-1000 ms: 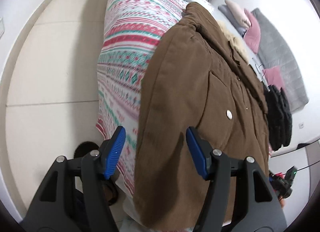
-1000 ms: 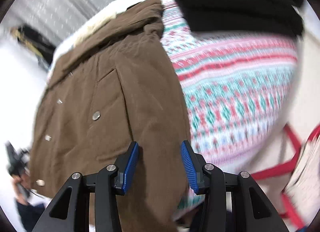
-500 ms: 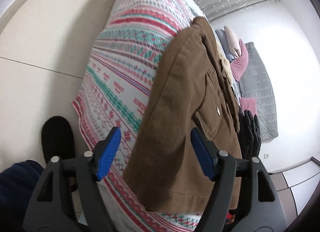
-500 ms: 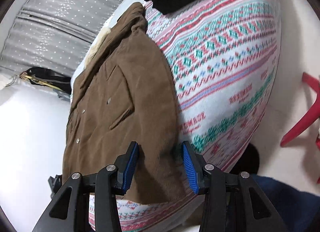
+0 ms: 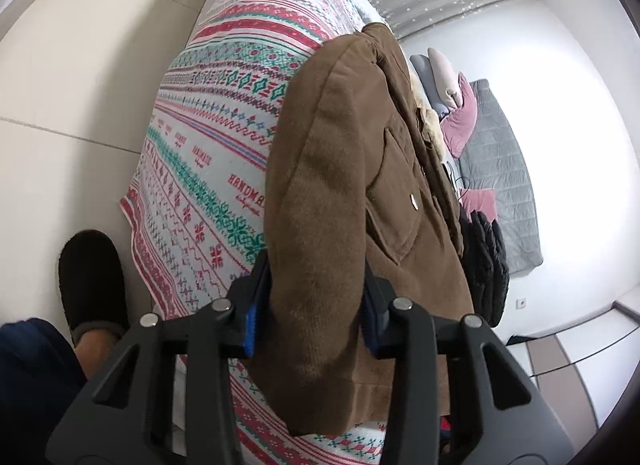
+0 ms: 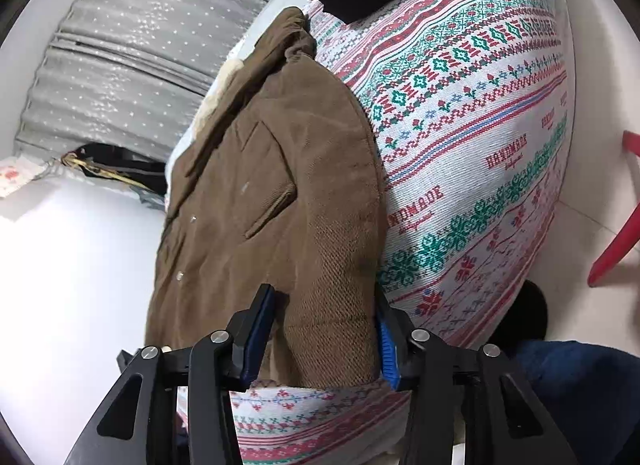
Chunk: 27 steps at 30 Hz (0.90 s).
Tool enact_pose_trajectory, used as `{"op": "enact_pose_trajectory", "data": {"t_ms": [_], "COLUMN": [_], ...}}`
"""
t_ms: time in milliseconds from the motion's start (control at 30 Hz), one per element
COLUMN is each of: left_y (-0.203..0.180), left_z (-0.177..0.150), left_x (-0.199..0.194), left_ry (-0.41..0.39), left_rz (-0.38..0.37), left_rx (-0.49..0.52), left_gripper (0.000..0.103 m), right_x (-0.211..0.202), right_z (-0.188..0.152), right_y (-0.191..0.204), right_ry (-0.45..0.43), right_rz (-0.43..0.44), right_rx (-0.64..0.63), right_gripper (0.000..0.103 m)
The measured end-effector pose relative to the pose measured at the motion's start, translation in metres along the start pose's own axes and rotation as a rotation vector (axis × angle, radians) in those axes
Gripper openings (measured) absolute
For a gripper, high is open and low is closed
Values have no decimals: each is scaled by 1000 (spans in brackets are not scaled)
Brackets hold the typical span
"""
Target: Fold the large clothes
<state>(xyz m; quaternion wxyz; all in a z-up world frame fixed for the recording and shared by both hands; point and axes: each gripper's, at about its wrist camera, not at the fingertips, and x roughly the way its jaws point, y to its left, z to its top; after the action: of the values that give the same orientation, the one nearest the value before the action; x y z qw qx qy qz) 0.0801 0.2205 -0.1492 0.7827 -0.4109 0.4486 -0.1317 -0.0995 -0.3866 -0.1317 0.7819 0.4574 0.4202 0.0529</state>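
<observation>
A brown corduroy jacket (image 5: 360,153) with snap buttons and a fleece collar lies on a bed under a patterned red, green and white blanket (image 5: 208,137). My left gripper (image 5: 308,301) has its blue pads on either side of the jacket's left folded edge near the hem and looks closed on it. In the right wrist view the jacket (image 6: 272,185) lies the same way, and my right gripper (image 6: 324,333) straddles its right folded edge near the hem, pads against the cloth.
A pile of black clothes (image 5: 486,261) lies beyond the jacket. Pink and grey pillows (image 5: 460,113) and a grey quilt (image 5: 508,169) lie further back. A black slipper (image 5: 90,281) stands on the tiled floor by the bed. A red frame (image 6: 620,225) stands right.
Both grippers moved forward onto the jacket's side edges near the hem. Their jaws went from open around the cloth to closed against it.
</observation>
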Motion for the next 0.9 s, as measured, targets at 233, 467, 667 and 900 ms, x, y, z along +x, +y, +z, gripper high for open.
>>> {"op": "enact_pose_trajectory", "data": {"t_ms": [233, 467, 667, 900], "left_y": [0, -28, -62, -81], "left_z": [1, 4, 0, 18], "left_x": [-1, -23, -38, -65], "left_ry": [-18, -102, -186, -210], "left_rz": [2, 86, 202, 182], "left_rx": [-8, 99, 242, 221], "left_gripper": [28, 16, 13, 11], "right_x": [5, -3, -22, -59], "right_z": [-4, 0, 3, 11], "right_y": [0, 10, 15, 15], "right_ry": [3, -32, -100, -204], "right_rz": [-19, 27, 87, 128], "right_rx": [-2, -32, -54, -32], "right_gripper": [47, 17, 13, 10]}}
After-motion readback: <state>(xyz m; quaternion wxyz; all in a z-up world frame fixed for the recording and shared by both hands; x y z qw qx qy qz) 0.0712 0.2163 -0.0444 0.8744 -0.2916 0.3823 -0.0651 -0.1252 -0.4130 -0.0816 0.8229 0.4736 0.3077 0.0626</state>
